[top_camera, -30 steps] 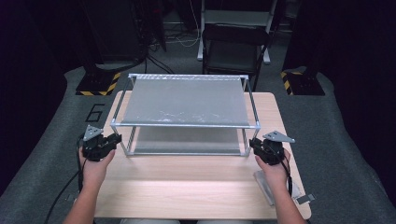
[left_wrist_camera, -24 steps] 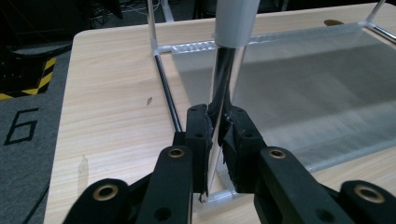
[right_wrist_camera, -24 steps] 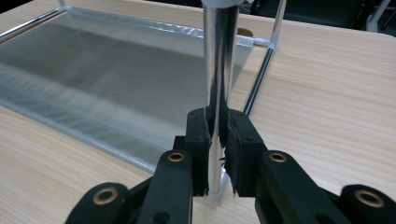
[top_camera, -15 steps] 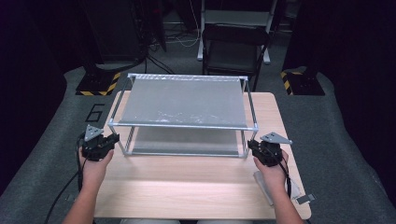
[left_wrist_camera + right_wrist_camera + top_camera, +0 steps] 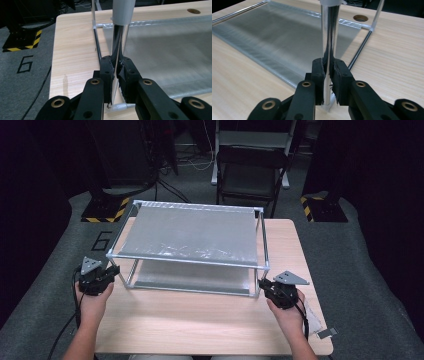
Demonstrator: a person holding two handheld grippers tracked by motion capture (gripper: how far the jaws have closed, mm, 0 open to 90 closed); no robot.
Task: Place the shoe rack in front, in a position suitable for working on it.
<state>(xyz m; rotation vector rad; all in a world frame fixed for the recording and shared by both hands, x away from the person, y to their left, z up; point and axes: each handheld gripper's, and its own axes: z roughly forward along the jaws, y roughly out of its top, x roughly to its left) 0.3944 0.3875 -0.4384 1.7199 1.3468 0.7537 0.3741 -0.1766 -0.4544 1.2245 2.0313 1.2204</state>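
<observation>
A person at a pale wooden table (image 5: 200,320) grips a two-tier silver metal-tube rack w/ grey mesh shelves (image 5: 192,237) at both near corners; one rack, standing on the far half of the tabletop, its long side toward the person. Two black two-jaw grippers, one per hand: left gripper (image 5: 107,272) at the near-left corner, right gripper (image 5: 265,285) at the near-right corner. In the left gripper view the left gripper (image 5: 116,70) has its jaws clamped narrow on the near-left upright chrome post (image 5: 120,37), pads pressing both sides just above the foot joint; in the right gripper view the right gripper (image 5: 328,68) is likewise clamped on the near-right upright chrome post (image 5: 329,30), low down, near its white corner fitting. Two shelves counted, upper & lower; four posts, the two far ones thin in the high view. Two round cable holes in the tabletop, one in each gripper view: (image 5: 193,11) & (image 5: 360,18). Behind the table: one dark folding chair (image 5: 247,175), two black-and-yellow striped floor blocks (image 5: 102,212), a painted figure "6" on the grey floor (image 5: 102,240). Post tops cut off by the frame in both gripper views; forearms cut off at the bottom edge of the high view; a small pale strip by the table's right edge (image 5: 312,312) too blurred to identify; background mostly black.
</observation>
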